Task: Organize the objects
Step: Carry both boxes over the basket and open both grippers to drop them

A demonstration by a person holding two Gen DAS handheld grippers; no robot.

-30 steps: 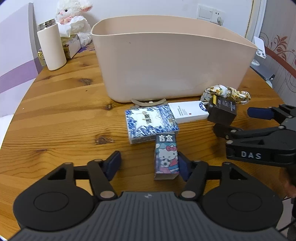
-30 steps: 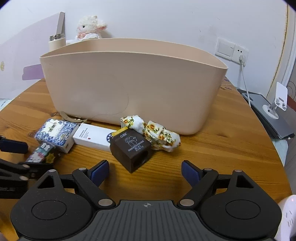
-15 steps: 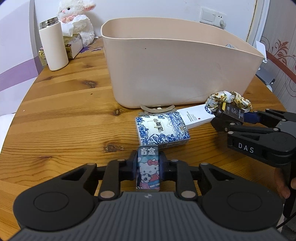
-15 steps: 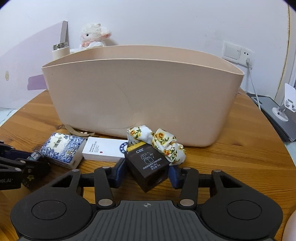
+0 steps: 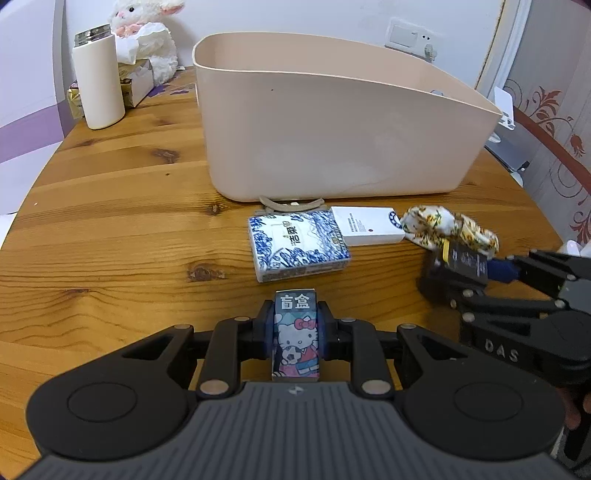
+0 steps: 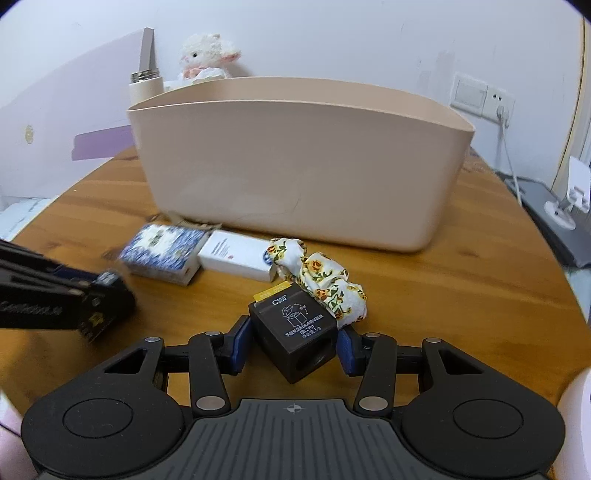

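Claws, apart a second ago, now clamp: left claw (image 5: pixel 296 334) cartoon box (image 5: pixel 296 336), right claw (image 6: pixel 293 345) black cube (image 6: pixel 294 338)

Left tool (image 5: pixel 295 334) closed on Hello Kitty box (image 5: pixel 295 334); right tool (image 6: pixel 293 345) closed on black cube box (image 6: pixel 293 336), both since a second ago.

The pink storage bin (image 5: pixel 332 140) stands as a tall wall across the wooden table (image 5: pixel 110 229), its top open. Against its near base lie a tan strap (image 5: pixel 291 204), a blue-and-white tissue pack (image 5: pixel 297 245), a white box (image 5: pixel 367 230) and a floral scrunchie (image 6: pixel 319 275), touching in a row and blocking the low path. Bare wood lies open left of the tissue pack. A white flask (image 5: pixel 99 77) and plush lamb (image 5: pixel 147 33) crowd the far left corner.
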